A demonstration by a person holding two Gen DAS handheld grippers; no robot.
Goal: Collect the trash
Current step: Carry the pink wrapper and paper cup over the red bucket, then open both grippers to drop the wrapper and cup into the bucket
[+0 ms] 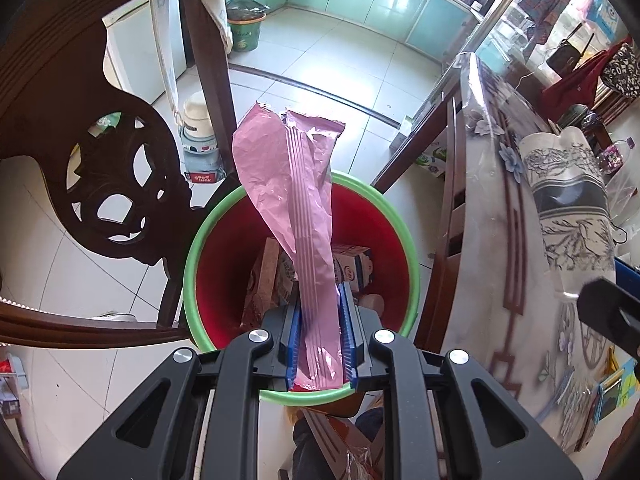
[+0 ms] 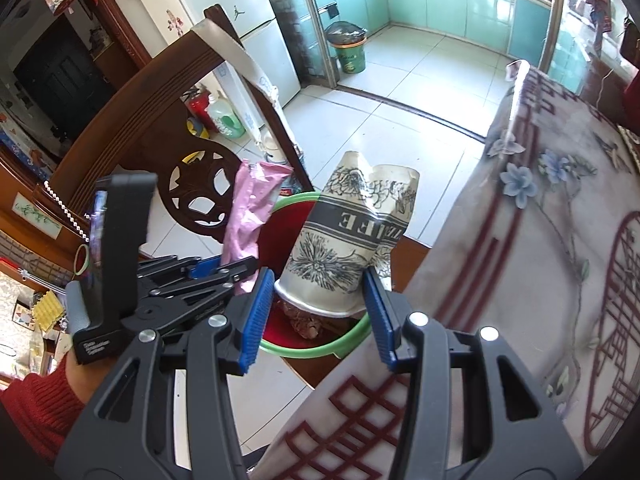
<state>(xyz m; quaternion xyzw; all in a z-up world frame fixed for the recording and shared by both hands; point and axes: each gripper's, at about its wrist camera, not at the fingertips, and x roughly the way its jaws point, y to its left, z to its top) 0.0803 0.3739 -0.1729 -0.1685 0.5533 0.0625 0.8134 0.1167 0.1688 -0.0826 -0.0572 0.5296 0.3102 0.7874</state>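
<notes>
Left gripper (image 1: 320,330) clamped on pink wrapper (image 1: 296,200), right over bin (image 1: 192,272). Thin, limp film, near weightless; held at its lower end, top flopping. Likely to cling to pads on release. Bin already holding cartons (image 1: 352,268). Right gripper (image 2: 316,316) pinching crushed cup (image 2: 340,248) low on its body, just above bin's near rim. Light, creased paper, easily squashed; gentle squeeze enough. Table (image 2: 540,280) to the right.

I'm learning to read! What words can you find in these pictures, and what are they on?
"good luck": red label on the floor behind the carved dark wooden chair.
"FE", upside down, other letters creased: grey band on the crushed white paper cup.
White print on the black phone holder: too small.
Cartons in the red bin: unreadable.
</notes>
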